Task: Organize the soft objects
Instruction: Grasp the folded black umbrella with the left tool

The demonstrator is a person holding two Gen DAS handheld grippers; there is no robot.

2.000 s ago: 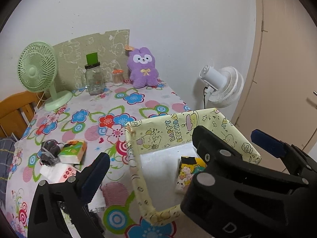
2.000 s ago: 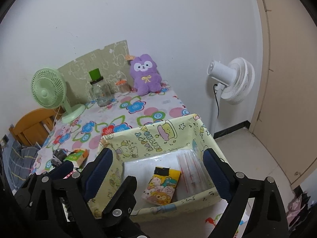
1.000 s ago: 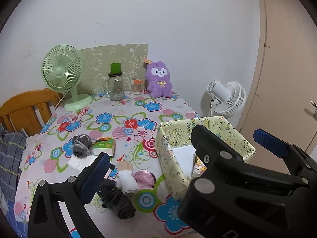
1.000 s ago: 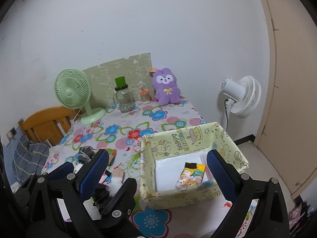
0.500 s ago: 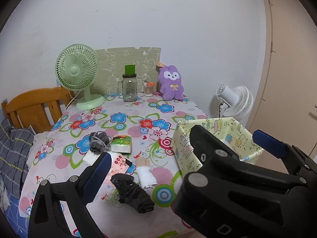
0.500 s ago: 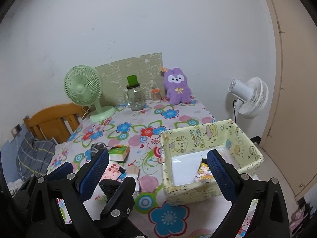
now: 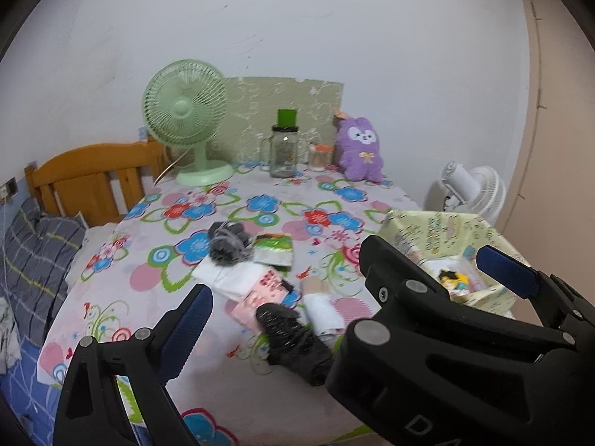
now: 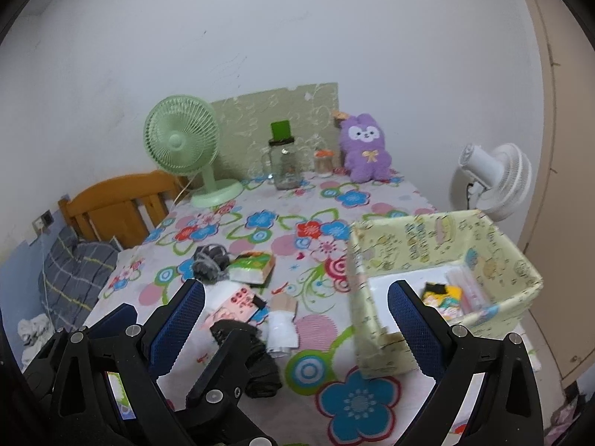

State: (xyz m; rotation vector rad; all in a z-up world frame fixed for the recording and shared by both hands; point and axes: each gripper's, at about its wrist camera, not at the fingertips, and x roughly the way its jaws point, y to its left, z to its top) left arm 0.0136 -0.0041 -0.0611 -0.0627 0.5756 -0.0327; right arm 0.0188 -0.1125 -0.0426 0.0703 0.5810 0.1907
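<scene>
A yellow patterned box [image 8: 438,256] stands at the table's right edge with cartoon socks [image 8: 440,297] inside; it also shows in the left wrist view [image 7: 446,230]. Loose soft items lie mid-table: a black sock [image 7: 297,345], a white and tan sock [image 7: 321,306], a pink patterned pack [image 7: 260,291], a white cloth [image 7: 223,277], a grey fuzzy bundle [image 7: 227,239] and a green tissue pack [image 7: 275,251]. My left gripper [image 7: 349,297] is open and empty above the black sock. My right gripper [image 8: 297,319] is open and empty, above the table between the socks and the box.
A green desk fan [image 7: 186,119], a glass jar with a green lid [image 7: 284,148] and a purple plush [image 7: 359,148] stand along the back wall. A white floor fan [image 8: 491,174] is right of the table. A wooden bed frame [image 7: 89,182] and bedding are left.
Both grippers have pulled back from the box and swung left. The box has shifted to the right of both views and the loose pile now lies ahead. Both stay open.
</scene>
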